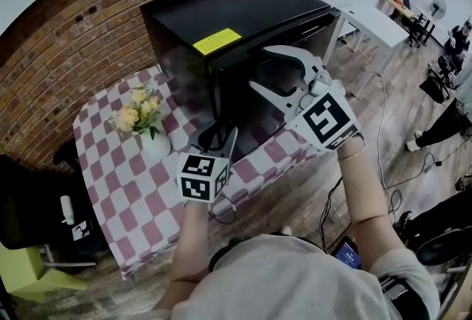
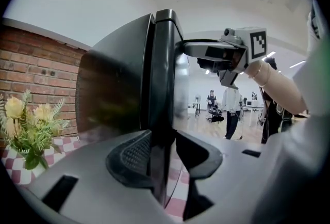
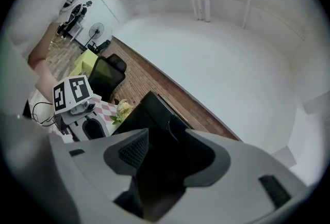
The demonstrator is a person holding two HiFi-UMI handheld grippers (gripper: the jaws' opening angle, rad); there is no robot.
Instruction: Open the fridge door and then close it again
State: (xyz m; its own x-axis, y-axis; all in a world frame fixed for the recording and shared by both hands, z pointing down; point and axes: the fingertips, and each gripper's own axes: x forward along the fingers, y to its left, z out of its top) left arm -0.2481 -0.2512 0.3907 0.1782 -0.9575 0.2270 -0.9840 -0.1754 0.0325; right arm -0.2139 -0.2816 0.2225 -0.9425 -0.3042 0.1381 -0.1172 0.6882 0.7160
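Observation:
A black mini fridge (image 1: 228,9) with a yellow sticker stands on a table with a checked cloth (image 1: 125,186). Its door (image 1: 251,112) faces me and lies against the body or nearly so. I cannot tell whether there is a gap. My left gripper (image 1: 223,136) is low on the door's left edge, and in the left gripper view (image 2: 164,153) both pads sit on that edge (image 2: 164,73). My right gripper (image 1: 262,68) is at the door's top edge. Its jaws stand wide apart around the fridge's top corner (image 3: 154,114) without pressing on it (image 3: 165,153).
A white vase of yellow flowers (image 1: 144,119) stands on the cloth left of the fridge. A brick wall (image 1: 66,38) is behind it. A black chair (image 1: 29,215) is at the left and a white table (image 1: 376,23) at the right. Cables lie on the wooden floor (image 1: 383,141).

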